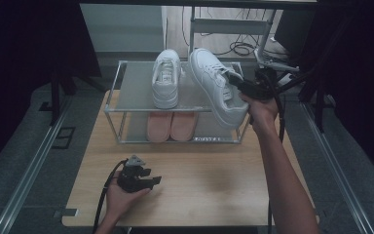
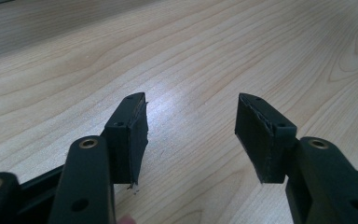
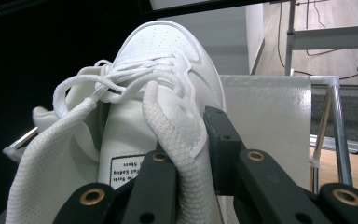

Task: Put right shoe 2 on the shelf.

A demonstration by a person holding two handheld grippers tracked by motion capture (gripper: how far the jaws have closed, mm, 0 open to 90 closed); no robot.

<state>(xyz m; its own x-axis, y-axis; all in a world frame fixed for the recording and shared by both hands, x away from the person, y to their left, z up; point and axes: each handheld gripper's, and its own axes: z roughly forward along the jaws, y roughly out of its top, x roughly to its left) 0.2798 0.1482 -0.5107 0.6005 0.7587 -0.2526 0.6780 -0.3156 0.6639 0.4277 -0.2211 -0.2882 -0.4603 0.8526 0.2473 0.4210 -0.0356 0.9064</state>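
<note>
Setting the white sneaker (image 1: 217,87) down well means levelling its sole over the far right of the rack (image 1: 137,84) top shelf, parallel to its mate (image 1: 166,78), before letting go — it hangs tilted, heel off the near right edge. It is a white low-top, perforated toe, loose laces, mesh lining (label inside). Right claw (image 1: 241,88) is clenched on the collar by the tongue; left claw (image 1: 152,179) rests released on the counter (image 1: 199,170).

The pink shoes (image 1: 170,126) lie half hidden beneath the rack's upper shelf (image 1: 136,83).
</note>
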